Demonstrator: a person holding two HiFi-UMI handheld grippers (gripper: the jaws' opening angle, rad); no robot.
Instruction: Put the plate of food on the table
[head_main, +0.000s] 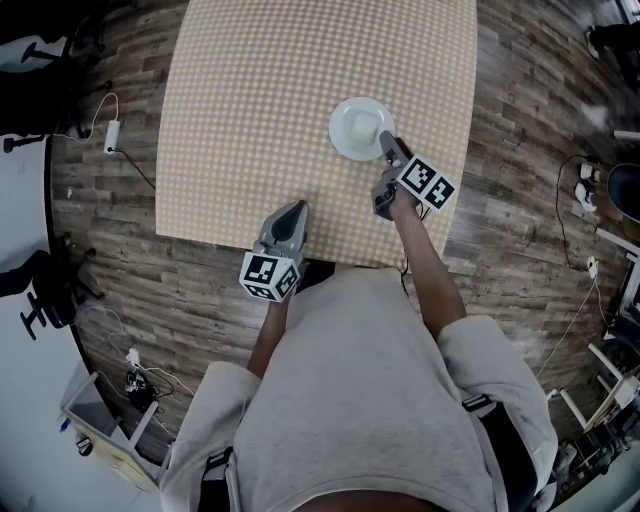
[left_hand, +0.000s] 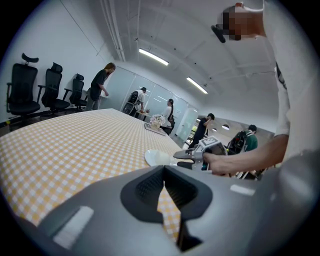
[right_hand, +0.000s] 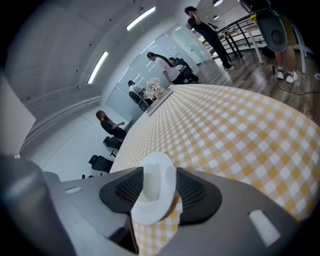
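**A:** Where the yellow-and-white checked surface (head_main: 250, 120) is concerned, what is entered first?

**B:** Item one: white plate (head_main: 355, 128), round, lying flat on the surface, right of centre in the head view. It carries a pale white portion of food (head_main: 362, 124); kind not legible.

**A:** And the right tongs (head_main: 388, 142)?

**B:** Item two: right tongs, reaching in from the near right to the plate's near rim. Jaws stand wide apart. In the right gripper view the rim sits between them, the pads not pressing on it, so nothing is gripped. Right marker cube (head_main: 427, 184) sits behind the jaws.

**A:** Left tongs (head_main: 293, 208)?

**B:** Item three: left tongs, over the near edge of the surface, well apart from the plate and to its left. Jaws together at the tips with nothing between them; only checked cloth shows below. Left marker cube (head_main: 270, 277) at the rear.

**A:** Surroundings?

**B:** Item four: wood-plank floor (head_main: 120, 250) around the surface. Item five: black office chairs (left_hand: 22, 90) along a white wall, seen in the left gripper view. Item six: several people (left_hand: 100, 85) standing beyond the far end of the surface, too small for detail.
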